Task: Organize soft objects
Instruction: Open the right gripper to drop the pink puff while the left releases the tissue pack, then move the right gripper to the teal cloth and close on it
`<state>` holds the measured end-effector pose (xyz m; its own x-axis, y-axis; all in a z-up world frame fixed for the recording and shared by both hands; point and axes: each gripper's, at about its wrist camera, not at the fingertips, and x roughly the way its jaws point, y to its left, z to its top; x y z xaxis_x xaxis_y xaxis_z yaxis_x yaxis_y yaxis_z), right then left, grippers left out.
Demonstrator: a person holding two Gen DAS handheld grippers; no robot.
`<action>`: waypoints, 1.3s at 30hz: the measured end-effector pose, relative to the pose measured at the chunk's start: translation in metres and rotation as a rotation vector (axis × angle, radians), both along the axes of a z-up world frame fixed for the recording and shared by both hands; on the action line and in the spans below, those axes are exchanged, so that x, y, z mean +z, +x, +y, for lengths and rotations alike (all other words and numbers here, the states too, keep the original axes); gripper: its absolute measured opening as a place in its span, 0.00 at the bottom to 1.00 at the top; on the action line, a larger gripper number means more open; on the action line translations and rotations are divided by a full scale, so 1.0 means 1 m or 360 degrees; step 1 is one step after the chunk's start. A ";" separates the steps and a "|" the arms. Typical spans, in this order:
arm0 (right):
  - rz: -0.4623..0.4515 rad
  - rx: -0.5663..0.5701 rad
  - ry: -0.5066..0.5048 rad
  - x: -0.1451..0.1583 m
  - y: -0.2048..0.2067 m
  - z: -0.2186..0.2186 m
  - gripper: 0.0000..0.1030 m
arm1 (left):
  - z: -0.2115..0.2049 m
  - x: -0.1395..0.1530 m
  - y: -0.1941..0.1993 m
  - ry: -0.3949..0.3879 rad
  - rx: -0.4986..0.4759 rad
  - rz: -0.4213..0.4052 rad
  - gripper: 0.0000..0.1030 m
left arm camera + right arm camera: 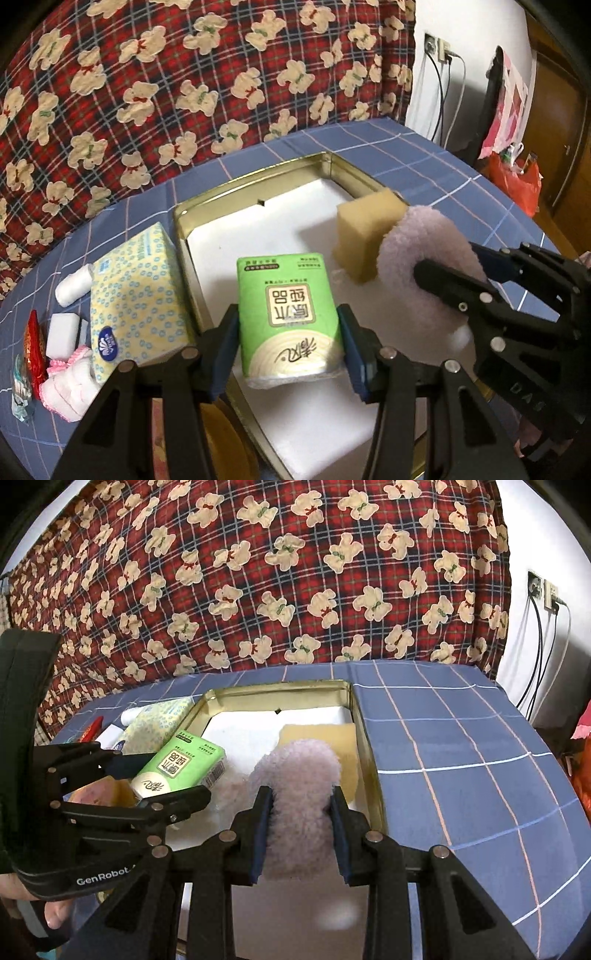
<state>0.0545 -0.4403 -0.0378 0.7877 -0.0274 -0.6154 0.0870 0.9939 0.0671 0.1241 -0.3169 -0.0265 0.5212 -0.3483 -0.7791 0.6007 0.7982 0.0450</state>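
My left gripper point(290, 332) is shut on a green tissue pack point(288, 314) and holds it above the gold tin box point(207, 210) with its white lining. It also shows in the right wrist view point(177, 768). My right gripper point(301, 823) is shut on a fluffy lilac scrunchie point(299, 794), held over the tin's right side; the scrunchie also shows in the left wrist view point(417, 251). A yellow sponge point(365, 232) lies in the tin behind the scrunchie.
Left of the tin on the blue checked cloth point(461, 757) lie a yellow tissue box point(136, 295), a white roll point(74, 284), a white block point(62, 336), pink-trimmed socks point(70, 384) and a red packet point(33, 347). A red bear-print cloth point(166, 92) hangs behind.
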 end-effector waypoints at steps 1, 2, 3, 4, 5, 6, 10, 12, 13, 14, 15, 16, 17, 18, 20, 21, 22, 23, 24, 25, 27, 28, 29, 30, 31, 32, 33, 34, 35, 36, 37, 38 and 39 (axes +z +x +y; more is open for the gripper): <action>0.0004 0.0003 0.0001 -0.001 0.000 0.000 0.32 | -0.001 0.000 -0.001 0.0002 -0.0005 0.0003 0.50; 0.0007 0.0003 0.0002 -0.001 0.001 0.000 0.32 | -0.002 -0.001 -0.001 0.0004 -0.0011 0.0005 0.50; 0.0013 0.0002 0.0000 -0.002 0.002 0.000 0.33 | -0.004 -0.002 -0.002 0.0013 -0.0013 0.0003 0.51; 0.0014 -0.0009 -0.0010 -0.002 0.002 0.000 0.39 | -0.005 -0.002 -0.002 0.0021 -0.0014 0.0000 0.52; 0.0009 -0.0019 -0.0017 -0.001 0.002 0.000 0.42 | -0.006 -0.003 -0.002 0.0029 -0.0017 -0.0008 0.51; 0.0006 -0.0024 -0.0019 -0.001 0.001 0.000 0.42 | -0.007 -0.003 -0.003 0.0040 -0.0019 -0.0020 0.52; -0.0015 -0.0069 0.0009 0.001 -0.001 -0.006 0.55 | -0.005 0.002 -0.006 0.0050 -0.0003 -0.0063 0.65; -0.0046 -0.0088 0.0026 0.003 -0.004 -0.009 0.61 | -0.002 0.007 -0.007 0.0051 0.0019 -0.0103 0.72; -0.0068 -0.0091 0.0037 0.005 -0.006 -0.010 0.61 | 0.001 0.010 -0.008 0.0045 0.0028 -0.0120 0.76; -0.0087 -0.0091 0.0042 0.006 -0.008 -0.009 0.61 | 0.003 0.012 -0.009 0.0034 0.0035 -0.0130 0.76; -0.0102 -0.0088 0.0044 0.008 -0.009 -0.007 0.61 | 0.009 0.015 -0.010 0.0003 0.0048 -0.0142 0.76; -0.0123 -0.0083 0.0045 0.009 -0.010 -0.005 0.61 | 0.014 0.020 -0.013 -0.0032 0.0065 -0.0164 0.76; -0.0147 -0.0077 0.0046 0.011 -0.012 -0.002 0.61 | 0.018 0.023 -0.014 -0.0049 0.0075 -0.0179 0.76; -0.0171 -0.0064 0.0048 0.013 -0.013 0.002 0.61 | 0.023 0.026 -0.016 -0.0073 0.0092 -0.0201 0.76; -0.0215 -0.0037 0.0060 0.016 -0.016 0.009 0.61 | 0.034 0.034 -0.021 -0.0118 0.0121 -0.0234 0.77; -0.0240 -0.0026 0.0063 0.018 -0.018 0.013 0.61 | 0.039 0.037 -0.023 -0.0139 0.0130 -0.0246 0.77; -0.0259 -0.0015 0.0064 0.021 -0.019 0.017 0.61 | 0.043 0.039 -0.025 -0.0155 0.0140 -0.0257 0.78; -0.0281 0.0003 0.0068 0.023 -0.020 0.023 0.61 | 0.052 0.043 -0.027 -0.0174 0.0159 -0.0279 0.80; -0.0296 0.0017 0.0073 0.025 -0.021 0.027 0.61 | 0.059 0.045 -0.029 -0.0187 0.0180 -0.0296 0.81; -0.0316 0.0037 0.0078 0.027 -0.022 0.033 0.61 | 0.066 0.047 -0.031 -0.0202 0.0202 -0.0311 0.84; -0.0346 0.0090 0.0081 0.031 -0.024 0.048 0.61 | 0.085 0.051 -0.033 -0.0229 0.0248 -0.0347 0.85; -0.0364 0.0124 0.0083 0.033 -0.025 0.057 0.61 | 0.095 0.053 -0.034 -0.0236 0.0276 -0.0367 0.86; -0.0384 0.0165 0.0083 0.035 -0.026 0.068 0.61 | 0.110 0.055 -0.034 -0.0240 0.0320 -0.0401 0.88; -0.0393 0.0197 0.0080 0.035 -0.026 0.076 0.61 | 0.121 0.056 -0.035 -0.0245 0.0351 -0.0418 0.89; -0.0395 0.0249 0.0071 0.036 -0.024 0.089 0.61 | 0.132 0.057 -0.035 -0.0252 0.0383 -0.0429 0.90; -0.0391 0.0305 0.0060 0.035 -0.022 0.104 0.61 | 0.150 0.057 -0.034 -0.0259 0.0431 -0.0441 0.90; -0.0389 0.0348 0.0050 0.034 -0.021 0.115 0.61 | 0.160 0.057 -0.033 -0.0259 0.0460 -0.0446 0.91; -0.0383 0.0411 0.0030 0.033 -0.018 0.132 0.61 | 0.174 0.056 -0.032 -0.0253 0.0503 -0.0458 0.91; -0.0373 0.0460 0.0013 0.032 -0.015 0.145 0.61 | 0.192 0.054 -0.029 -0.0231 0.0565 -0.0474 0.91; -0.0358 0.0511 -0.0002 0.029 -0.013 0.160 0.61 | 0.205 0.053 -0.026 -0.0214 0.0610 -0.0478 0.91; -0.0340 0.0572 -0.0016 0.026 -0.009 0.176 0.61 | 0.220 0.050 -0.023 -0.0201 0.0663 -0.0475 0.91; -0.0330 0.0616 -0.0027 0.024 -0.008 0.188 0.61 | 0.230 0.047 -0.021 -0.0200 0.0697 -0.0469 0.91; -0.0318 0.0676 -0.0047 0.021 -0.004 0.206 0.61 | 0.247 0.043 -0.017 -0.0203 0.0751 -0.0450 0.91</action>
